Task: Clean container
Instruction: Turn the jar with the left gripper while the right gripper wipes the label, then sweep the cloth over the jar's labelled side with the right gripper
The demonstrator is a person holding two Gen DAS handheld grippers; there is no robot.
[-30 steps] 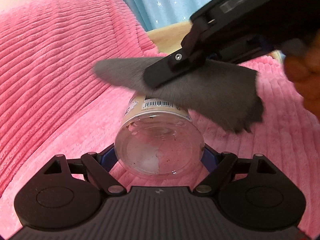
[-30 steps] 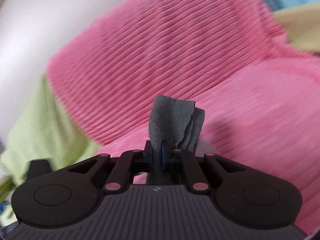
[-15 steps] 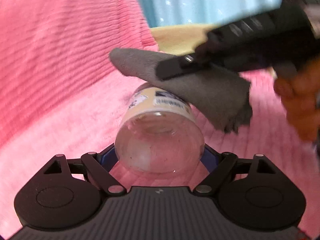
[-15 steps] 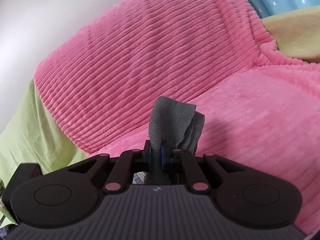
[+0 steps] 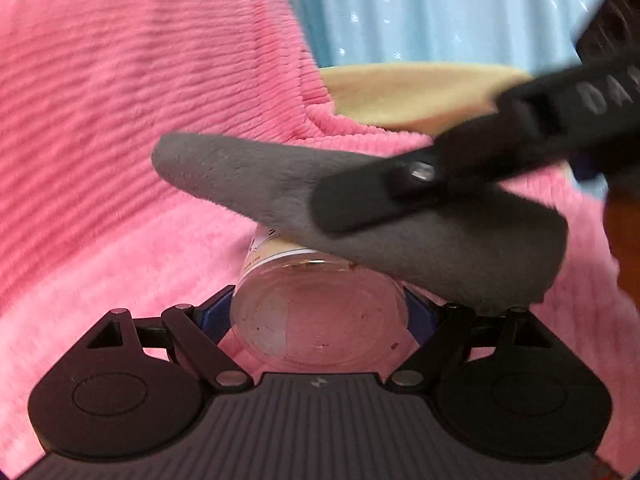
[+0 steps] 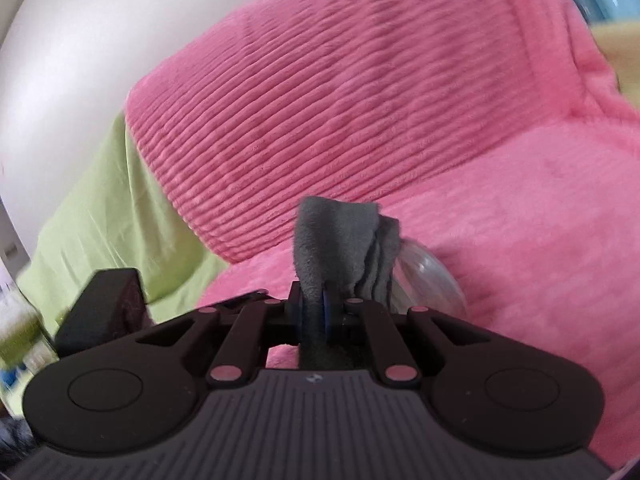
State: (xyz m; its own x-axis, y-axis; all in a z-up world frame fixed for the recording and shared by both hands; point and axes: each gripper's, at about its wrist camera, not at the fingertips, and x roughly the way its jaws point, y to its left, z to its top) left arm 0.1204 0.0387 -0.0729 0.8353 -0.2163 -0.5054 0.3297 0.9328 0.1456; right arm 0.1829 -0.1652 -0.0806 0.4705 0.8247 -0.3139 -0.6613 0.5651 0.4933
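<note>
Jar (image 5: 320, 320): clear plastic by the look, lying sideways, base toward left camera, above pink blanket (image 5: 100, 160); specks inside.
Handling: likely light, smooth, slippery; may flex if squeezed.
Hold: across round body, near base.
Left gripper (image 5: 320, 316): clamped on jar, jaws just tightened slightly.
Cloth (image 5: 400, 232): grey, soft, draped on jar's upper side.
Right gripper (image 6: 316, 312): pinched together on cloth.

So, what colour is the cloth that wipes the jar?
Grey cloth; clearest in the left wrist view.
</note>
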